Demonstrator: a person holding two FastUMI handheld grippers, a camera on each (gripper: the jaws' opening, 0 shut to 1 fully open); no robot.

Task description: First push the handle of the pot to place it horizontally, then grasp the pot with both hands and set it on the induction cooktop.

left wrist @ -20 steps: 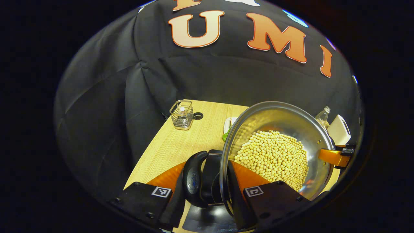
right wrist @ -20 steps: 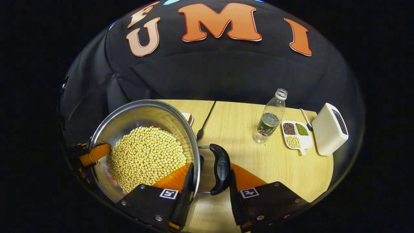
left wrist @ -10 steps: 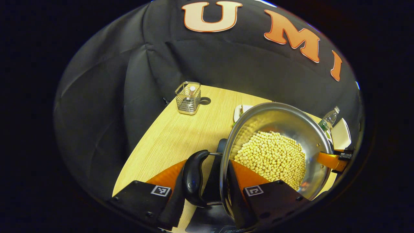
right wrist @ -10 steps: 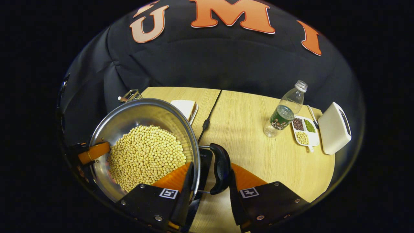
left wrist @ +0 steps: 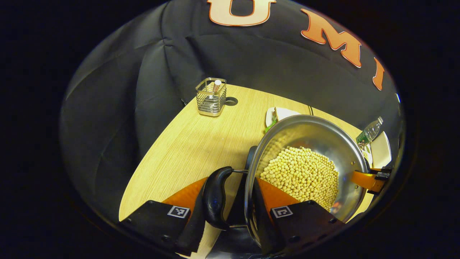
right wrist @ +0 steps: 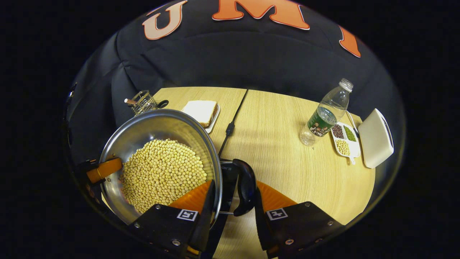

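- Left gripper view: a light wood surface (left wrist: pixel 187 144) runs up to the black cloth wall (left wrist: pixel 118 100). Near its far edge stands a wire basket (left wrist: pixel 211 97) beside a round hole (left wrist: pixel 231 101).
- The left tongs (left wrist: pixel 230 205) are clenched over the steel pot (left wrist: pixel 309 129): one finger sits inside the rim against the soybeans (left wrist: pixel 302 176), the other outside the black side handle (left wrist: pixel 215 197).
- The pot is held over a dark cooktop (left wrist: pixel 233 248); I cannot tell whether it touches it.
- The right tongs (left wrist: pixel 372 179) reach in at the pot's far rim.
- Right gripper view: the right tongs (right wrist: pixel 231 205) grasp the pot (right wrist: pixel 158 124) the same way, rim and black handle (right wrist: pixel 246 187) between the fingers.
- This side takes in a black cable (right wrist: pixel 233 122), a plate with white bread (right wrist: pixel 201 111), a plastic bottle (right wrist: pixel 325 113), a divided dish of beans (right wrist: pixel 344 140) and a white box (right wrist: pixel 375 138).
- The left tongs (right wrist: pixel 102 169) show at the pot's other rim.
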